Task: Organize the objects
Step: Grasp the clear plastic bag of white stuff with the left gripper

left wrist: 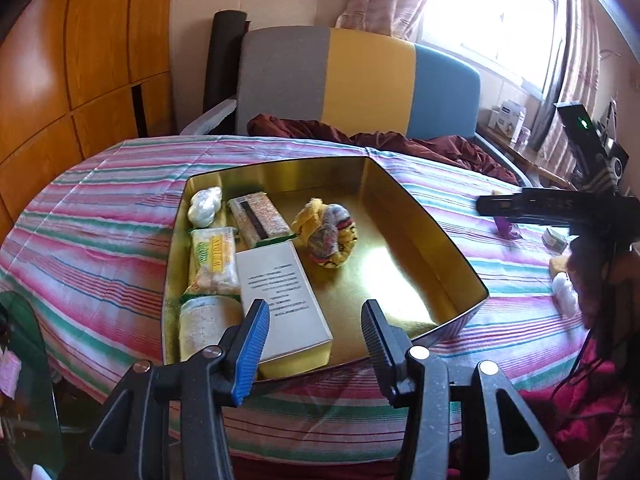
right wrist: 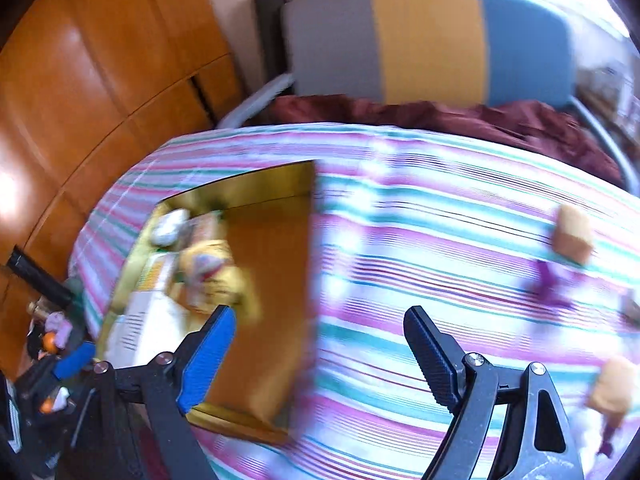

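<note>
An open gold tin (left wrist: 440,264) sits on the striped tablecloth (left wrist: 100,208). Inside lie a white box (left wrist: 280,296), a yellow snack packet (left wrist: 212,260), a white wad (left wrist: 205,206), a brown bar packet (left wrist: 260,218) and a yellow cloth bundle (left wrist: 328,236). My left gripper (left wrist: 316,320) hovers over the tin's near edge, open, holding nothing. The right wrist view is blurred. There my right gripper (right wrist: 320,340) stands wide open and empty above the tin's (right wrist: 272,200) right wall and the cloth. Two tan blocks (right wrist: 572,236) (right wrist: 610,388) and a purple item (right wrist: 556,284) lie to its right.
A chair (left wrist: 360,80) with a grey, yellow and blue back stands behind the table, with a maroon cloth (left wrist: 400,140) on its seat. Wooden cabinets (left wrist: 80,60) fill the left. A person's red sleeve (left wrist: 592,392) is at the right edge.
</note>
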Tool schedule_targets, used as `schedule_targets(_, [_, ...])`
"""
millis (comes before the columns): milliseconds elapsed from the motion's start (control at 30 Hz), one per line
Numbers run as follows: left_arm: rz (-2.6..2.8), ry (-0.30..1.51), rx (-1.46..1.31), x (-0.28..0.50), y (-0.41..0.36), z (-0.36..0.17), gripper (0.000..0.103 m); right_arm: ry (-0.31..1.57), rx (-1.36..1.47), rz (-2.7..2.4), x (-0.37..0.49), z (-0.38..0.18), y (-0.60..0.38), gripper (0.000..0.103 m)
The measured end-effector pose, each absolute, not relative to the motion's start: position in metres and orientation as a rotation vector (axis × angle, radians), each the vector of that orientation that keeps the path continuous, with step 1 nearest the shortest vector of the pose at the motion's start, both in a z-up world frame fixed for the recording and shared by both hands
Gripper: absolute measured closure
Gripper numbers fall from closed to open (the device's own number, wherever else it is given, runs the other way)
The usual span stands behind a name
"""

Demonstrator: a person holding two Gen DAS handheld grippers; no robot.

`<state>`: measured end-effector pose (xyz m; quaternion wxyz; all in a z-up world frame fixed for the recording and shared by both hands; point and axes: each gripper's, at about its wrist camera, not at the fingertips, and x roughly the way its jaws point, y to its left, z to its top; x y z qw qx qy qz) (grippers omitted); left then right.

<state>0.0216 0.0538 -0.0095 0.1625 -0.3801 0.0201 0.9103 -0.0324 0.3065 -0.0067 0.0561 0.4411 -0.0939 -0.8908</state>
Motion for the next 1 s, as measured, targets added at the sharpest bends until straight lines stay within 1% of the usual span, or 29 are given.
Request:
schedule_targets(167, [2.556,0.116,-1.056,0.022,0.073,-0.006,0.055,-0.406,1.391,-2.855,-0.001,0.002,0.387,0.016])
schedule_targets(267, [2.516,0.153,-1.028,0.023,0.09,-0.001,0.055,-0.5,1.391,-2.966,0.023,0.01,0.438,0.013])
schedule_targets(400, [2.419,0.226,-0.988,0.027,0.122,0.001,0.055,-0.75,1.347,-3.103,0.06,0.016,0.504,0.01])
schedule_targets(500, [2.326,0.275,-0.983,0.028,0.151,-0.001,0.055,-0.989,1.276,-3.154,0.089,0.015,0.545,0.009])
schedule_targets(600, [2.243,0.317,-0.986,0.031,0.179,-0.007,0.055,-1.223,1.173,-3.146,0.112,0.01,0.571,0.006])
schedule_targets(700, [2.152,0.339,-1.009,0.033,0.207,-0.015,0.055,-1.454,1.112,-3.072,0.128,-0.005,0.589,0.006])
schedule_targets(733, [2.123,0.335,-1.022,0.033,0.214,-0.018,0.055,-1.491,1.053,-3.071,0.134,-0.003,0.591,0.006])
schedule_targets(800, [2.037,0.293,-1.079,0.031,0.232,-0.026,0.055,-1.494,0.963,-3.101,0.139,0.0,0.591,0.006])
schedule_targets(1000, [1.87,0.249,-1.137,0.032,0.285,-0.036,0.055,-1.466,0.963,-3.055,0.13,-0.001,0.588,0.005])
